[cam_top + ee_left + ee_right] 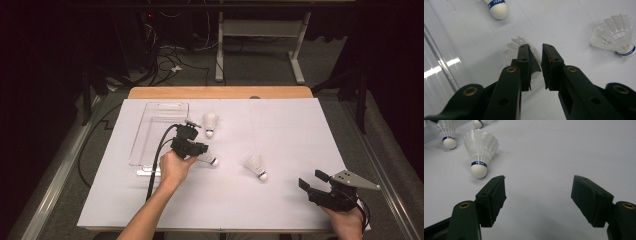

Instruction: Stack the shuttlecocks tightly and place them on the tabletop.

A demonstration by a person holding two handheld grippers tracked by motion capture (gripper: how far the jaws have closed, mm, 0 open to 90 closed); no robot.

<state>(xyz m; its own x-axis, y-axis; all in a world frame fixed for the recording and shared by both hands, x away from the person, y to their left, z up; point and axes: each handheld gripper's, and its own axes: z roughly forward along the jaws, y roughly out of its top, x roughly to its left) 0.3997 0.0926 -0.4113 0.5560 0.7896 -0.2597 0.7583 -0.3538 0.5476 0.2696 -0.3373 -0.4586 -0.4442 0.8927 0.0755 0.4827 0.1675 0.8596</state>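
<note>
White feathers of one shuttlecock (511, 51) sit pinched in the left gripper (535, 53). Two more shuttlecocks (616, 35) marked "PEAK" lie near, beside a clear tray (150, 135). Right gripper (537, 195) is spread.

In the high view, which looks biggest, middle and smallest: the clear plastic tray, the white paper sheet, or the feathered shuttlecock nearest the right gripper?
1. White paper sheet: biggest.
2. Clear plastic tray: middle.
3. White feathered shuttlecock nearest the right gripper: smallest.

White feather shuttlecock (512, 51), on its side on white tabletop, beside clear tray.
</note>
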